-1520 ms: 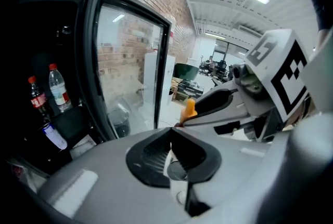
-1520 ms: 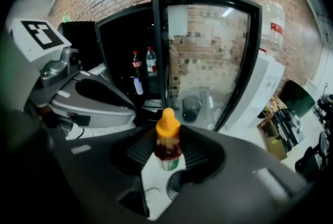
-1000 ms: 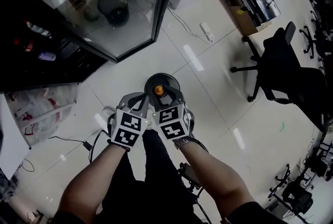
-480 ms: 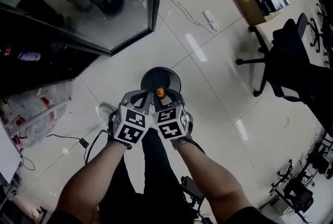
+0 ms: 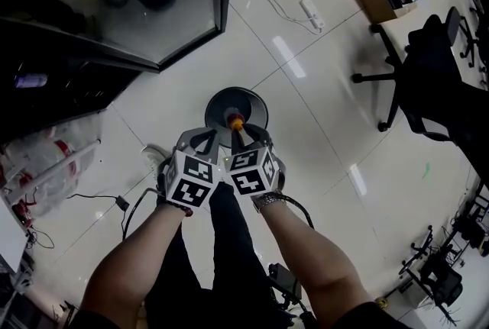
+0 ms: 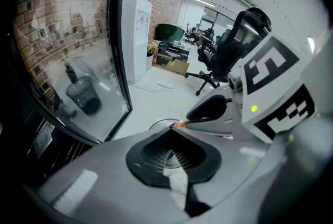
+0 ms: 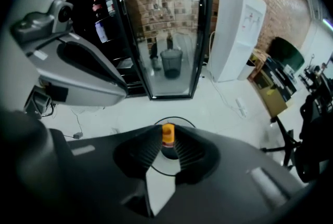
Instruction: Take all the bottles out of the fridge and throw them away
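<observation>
Hanging by its neck from the right gripper [image 7: 167, 141], the bottle [image 5: 236, 121] is over the mouth of the round black bin [image 5: 212, 108] on the white floor, near the person's feet. Those jaws have just been closing, and the orange cap stands between their ribbed pads, which press on it from both sides. Only the cap and a reddish band under it show. The body hangs below the jaws, hidden, so its shape and fill cannot be told. I judge it a small plastic drink bottle, light and not fragile. The hard cap and neck give the stiffest hold, whereas a thin, smooth wall would likely dent or slip. Held so high up, it may swing. The left gripper [image 6: 174, 125], just beside on the left, has its jaws together with nothing between them. Far left, the fridge [image 5: 69, 91] stands open, with other bottles [image 7: 107, 3] on its shelves.
</observation>
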`<state>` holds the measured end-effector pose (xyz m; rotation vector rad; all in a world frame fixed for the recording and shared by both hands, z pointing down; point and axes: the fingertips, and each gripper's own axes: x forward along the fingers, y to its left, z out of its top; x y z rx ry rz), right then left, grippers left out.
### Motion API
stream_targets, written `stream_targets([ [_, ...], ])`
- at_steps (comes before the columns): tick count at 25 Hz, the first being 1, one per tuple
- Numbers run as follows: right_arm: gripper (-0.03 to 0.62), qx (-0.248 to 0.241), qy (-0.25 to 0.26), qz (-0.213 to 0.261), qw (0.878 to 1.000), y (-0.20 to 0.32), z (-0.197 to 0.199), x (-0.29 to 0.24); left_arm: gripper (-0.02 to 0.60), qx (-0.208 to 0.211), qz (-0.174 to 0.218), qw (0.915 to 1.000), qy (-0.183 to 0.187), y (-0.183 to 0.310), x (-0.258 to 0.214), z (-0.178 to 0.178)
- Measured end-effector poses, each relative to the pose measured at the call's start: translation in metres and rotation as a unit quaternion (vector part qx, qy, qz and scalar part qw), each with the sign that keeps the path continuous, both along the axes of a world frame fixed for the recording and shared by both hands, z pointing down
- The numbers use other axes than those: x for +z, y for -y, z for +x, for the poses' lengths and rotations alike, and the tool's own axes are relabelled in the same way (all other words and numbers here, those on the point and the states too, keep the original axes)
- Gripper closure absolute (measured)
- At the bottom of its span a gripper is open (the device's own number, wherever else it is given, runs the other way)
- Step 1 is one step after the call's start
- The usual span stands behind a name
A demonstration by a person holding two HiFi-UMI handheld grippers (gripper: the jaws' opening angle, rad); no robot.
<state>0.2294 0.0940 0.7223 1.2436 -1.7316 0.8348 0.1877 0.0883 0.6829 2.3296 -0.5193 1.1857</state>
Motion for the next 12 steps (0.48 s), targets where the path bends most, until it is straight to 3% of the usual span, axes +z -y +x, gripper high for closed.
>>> stream_targets([
  [1, 0.530, 0.002, -0.003, 0.002, 1.000, 0.000, 0.000, -0.001, 0.578, -0.001, 0.000, 1.0000, 0.001, 0.000, 0.000, -0.001],
  [12, 0.540, 0.004, 0.004, -0.004, 1.000, -0.006, -0.007, -0.013, 0.578, -0.014, 0.008, 0.9999, 0.003, 0.006, -0.015, -0.014],
])
